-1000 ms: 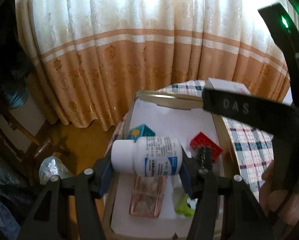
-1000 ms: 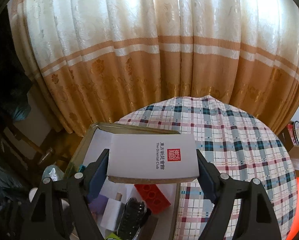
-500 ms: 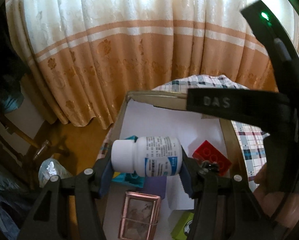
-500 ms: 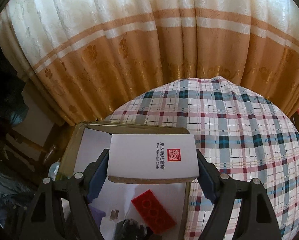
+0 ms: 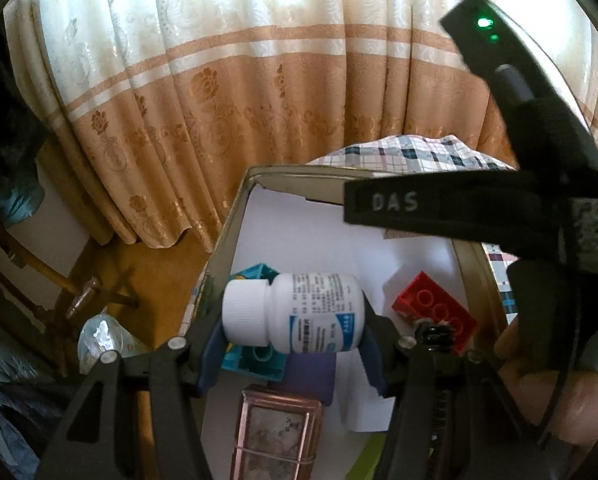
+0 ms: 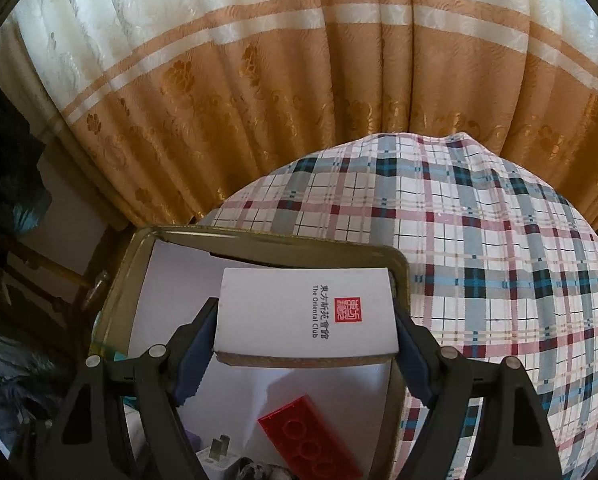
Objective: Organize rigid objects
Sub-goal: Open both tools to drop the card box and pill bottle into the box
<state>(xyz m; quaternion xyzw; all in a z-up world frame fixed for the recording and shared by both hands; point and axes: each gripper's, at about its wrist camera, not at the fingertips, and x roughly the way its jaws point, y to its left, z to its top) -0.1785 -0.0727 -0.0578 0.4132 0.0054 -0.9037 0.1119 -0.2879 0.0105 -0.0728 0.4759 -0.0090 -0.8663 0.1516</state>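
Hovering over the tray (image 6: 397, 268), a white box (image 6: 305, 316) is being clamped by the right gripper (image 6: 305, 354) and a pill bottle (image 5: 295, 318) by the left gripper (image 5: 293, 354). Each is best being lowered onto bare lining (clear of the red brick (image 6: 311, 444)) before the jaws are being released.

A: What differs on the left?

B: The left gripper (image 5: 293, 334) sits lower over the tray (image 5: 235, 216) — the red brick (image 5: 435, 312) and pink framed box (image 5: 275, 436) look larger, and the teal block (image 5: 255, 354) now lies right behind the white bottle (image 5: 299, 312).

A: And the right?

B: The right gripper (image 6: 305, 326) tips downward — its white card box (image 6: 305, 312) now hangs over the tray's far corner, with more plaid cloth (image 6: 479, 260) showing and less curtain (image 6: 299, 80).
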